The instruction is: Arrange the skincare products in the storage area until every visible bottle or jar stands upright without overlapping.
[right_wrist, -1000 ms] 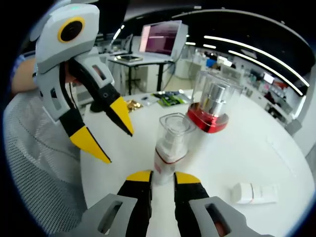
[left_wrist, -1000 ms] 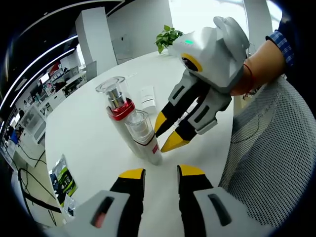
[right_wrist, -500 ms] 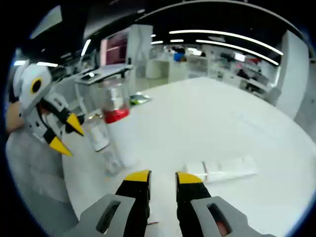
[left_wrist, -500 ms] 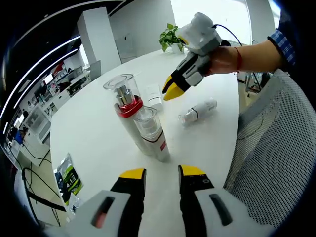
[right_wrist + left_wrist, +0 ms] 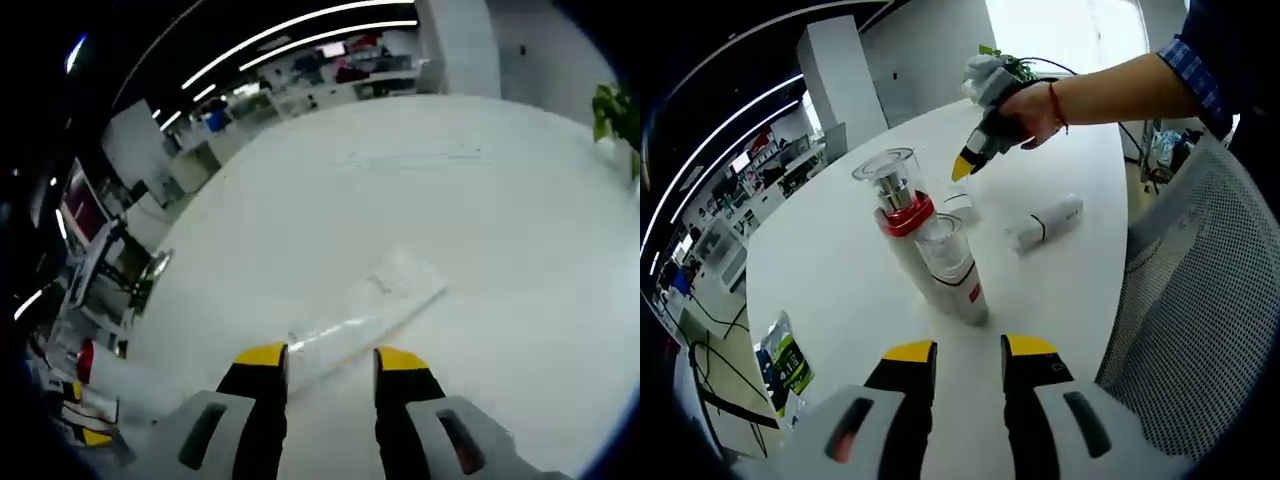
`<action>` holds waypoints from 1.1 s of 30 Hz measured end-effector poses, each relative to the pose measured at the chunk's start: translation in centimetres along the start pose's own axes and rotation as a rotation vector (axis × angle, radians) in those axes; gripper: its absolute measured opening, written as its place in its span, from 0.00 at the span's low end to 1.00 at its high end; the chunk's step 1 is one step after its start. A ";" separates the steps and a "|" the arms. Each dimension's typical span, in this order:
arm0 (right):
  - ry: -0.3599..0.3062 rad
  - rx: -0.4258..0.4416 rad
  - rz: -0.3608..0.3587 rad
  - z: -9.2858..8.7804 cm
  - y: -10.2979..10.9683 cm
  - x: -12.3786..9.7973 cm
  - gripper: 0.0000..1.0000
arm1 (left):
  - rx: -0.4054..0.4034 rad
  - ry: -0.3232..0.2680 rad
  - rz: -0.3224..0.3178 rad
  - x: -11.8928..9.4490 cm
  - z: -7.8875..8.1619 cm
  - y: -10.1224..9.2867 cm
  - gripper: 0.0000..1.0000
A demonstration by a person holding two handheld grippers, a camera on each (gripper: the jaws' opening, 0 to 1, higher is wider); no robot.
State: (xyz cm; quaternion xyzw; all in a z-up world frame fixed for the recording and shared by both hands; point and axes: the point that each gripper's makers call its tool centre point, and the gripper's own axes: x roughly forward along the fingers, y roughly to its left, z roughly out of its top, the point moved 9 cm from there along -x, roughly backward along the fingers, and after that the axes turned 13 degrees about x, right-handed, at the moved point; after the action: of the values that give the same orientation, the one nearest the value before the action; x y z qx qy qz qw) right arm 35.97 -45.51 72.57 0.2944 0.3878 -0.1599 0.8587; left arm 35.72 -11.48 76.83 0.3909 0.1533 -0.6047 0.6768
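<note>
The right tongs [image 5: 327,360] hover with jaws parted just over one flat white tube [image 5: 370,312], while the left tongs [image 5: 970,355] wait released near two upright bottles [image 5: 935,255] standing touching. A third small bottle [image 5: 1045,222] lies on its side on the white desk [image 5: 830,260] beside them.

Both hand-held grippers [image 5: 970,350] [image 5: 330,357] hover, jaws parted.
</note>
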 end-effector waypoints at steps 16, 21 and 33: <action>0.165 -0.165 -0.127 1.5 1.7 2.6 0.40 | 0.028 0.031 0.002 0.2 -0.2 -0.1 0.26; 0.275 -0.418 -0.181 0.8 2.8 3.8 0.43 | 0.035 0.042 0.002 0.2 -0.3 -0.1 0.26; 0.339 -0.530 -0.106 1.5 2.9 4.8 0.38 | 0.068 0.067 0.014 0.4 -0.6 -0.1 0.27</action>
State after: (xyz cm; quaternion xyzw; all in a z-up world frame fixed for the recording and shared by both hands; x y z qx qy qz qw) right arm 41.38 -44.37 70.82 0.0624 0.5686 -0.0467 0.8189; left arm 35.83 -11.28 76.13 0.4347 0.1525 -0.5913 0.6619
